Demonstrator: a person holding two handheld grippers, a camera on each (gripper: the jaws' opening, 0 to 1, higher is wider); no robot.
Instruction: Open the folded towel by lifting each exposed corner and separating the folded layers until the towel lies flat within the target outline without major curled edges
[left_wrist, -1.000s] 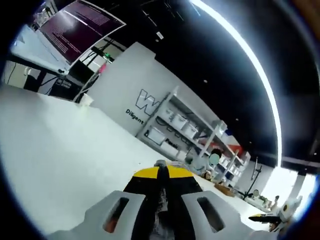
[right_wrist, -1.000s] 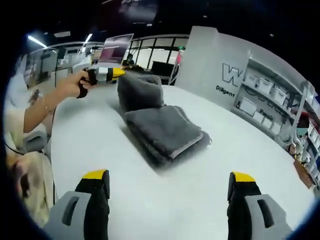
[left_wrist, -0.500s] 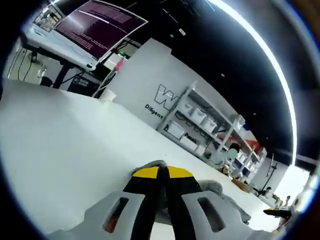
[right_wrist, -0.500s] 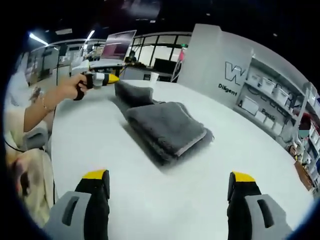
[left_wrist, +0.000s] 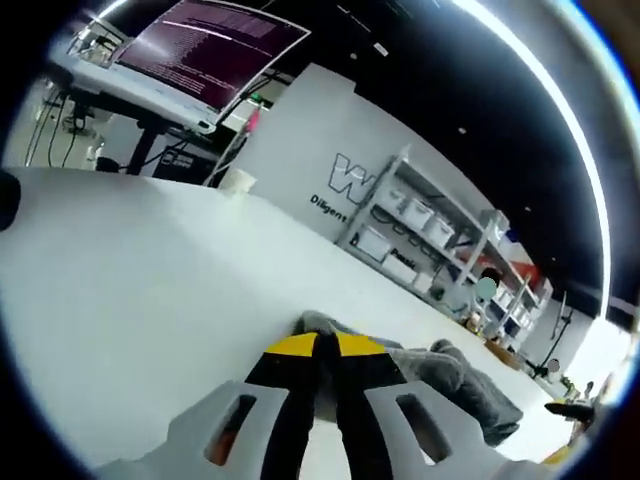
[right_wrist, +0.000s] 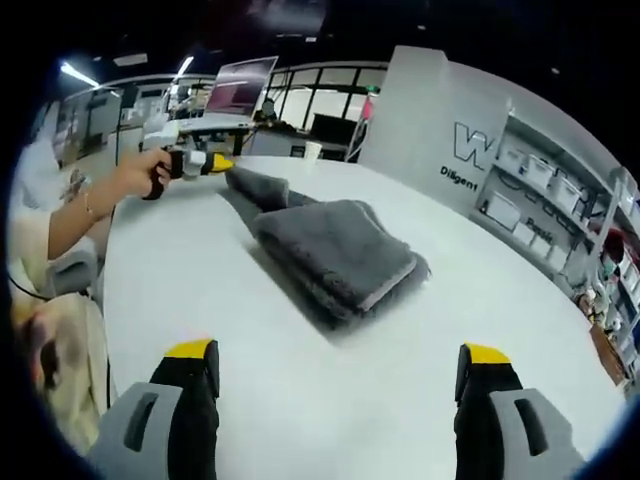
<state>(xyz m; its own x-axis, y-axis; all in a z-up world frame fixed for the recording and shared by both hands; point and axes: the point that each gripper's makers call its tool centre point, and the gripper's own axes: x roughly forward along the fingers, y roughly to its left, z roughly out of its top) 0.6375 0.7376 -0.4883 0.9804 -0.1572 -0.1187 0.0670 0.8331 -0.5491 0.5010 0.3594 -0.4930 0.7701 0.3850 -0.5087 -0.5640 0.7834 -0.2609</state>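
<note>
A grey folded towel (right_wrist: 335, 250) lies on the white table (right_wrist: 300, 400) in the right gripper view. One layer is drawn out low toward the far left, and its corner (right_wrist: 250, 182) sits in my left gripper (right_wrist: 212, 163), held by a hand. In the left gripper view my left gripper (left_wrist: 318, 345) is shut, with grey cloth (left_wrist: 312, 322) at its yellow tips and the rest of the towel (left_wrist: 450, 372) beyond to the right. My right gripper (right_wrist: 338, 352) stands open, well short of the towel, with nothing between its fingers.
A white cup (right_wrist: 312, 151) stands at the table's far edge, with a lit screen (right_wrist: 238, 85) behind it. Shelves with bins (right_wrist: 540, 200) line the wall at the right. The person's arm (right_wrist: 90, 205) reaches in along the table's left edge.
The left gripper has carried the raised towel layer down and outward, from standing above the stack to lying low near the table. The right gripper has stayed put.
</note>
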